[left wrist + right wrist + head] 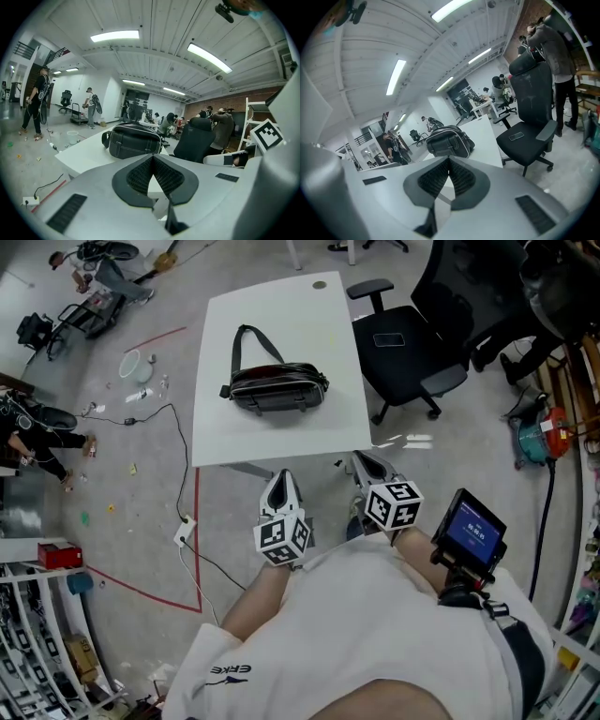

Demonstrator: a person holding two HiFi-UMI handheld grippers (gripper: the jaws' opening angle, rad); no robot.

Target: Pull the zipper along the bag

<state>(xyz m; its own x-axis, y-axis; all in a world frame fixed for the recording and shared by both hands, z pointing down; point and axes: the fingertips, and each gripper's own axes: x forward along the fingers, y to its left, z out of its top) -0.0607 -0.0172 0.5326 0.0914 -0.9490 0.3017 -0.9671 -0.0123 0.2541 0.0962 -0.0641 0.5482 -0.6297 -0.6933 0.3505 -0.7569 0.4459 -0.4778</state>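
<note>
Sitting on table (281, 439), bag (277, 388), gripper views: L claw (152, 157), R claw (449, 160) closed

The operator wears a white short-sleeved T-shirt (375, 634) with a small dark logo (230, 671) on the left sleeve. A dark strap (494, 608) lies at the right side, and a black device (473, 531) with a lit blue screen sits by the right wrist. The left gripper (281, 479) and right gripper (364, 463) have pale grey shells tapering to a point, each bearing a white cube (282, 538) printed with black square markers; their inner faces carry black ribbed pads (138, 176) in dark surrounds, with dark slotted insets on the shells.
</note>
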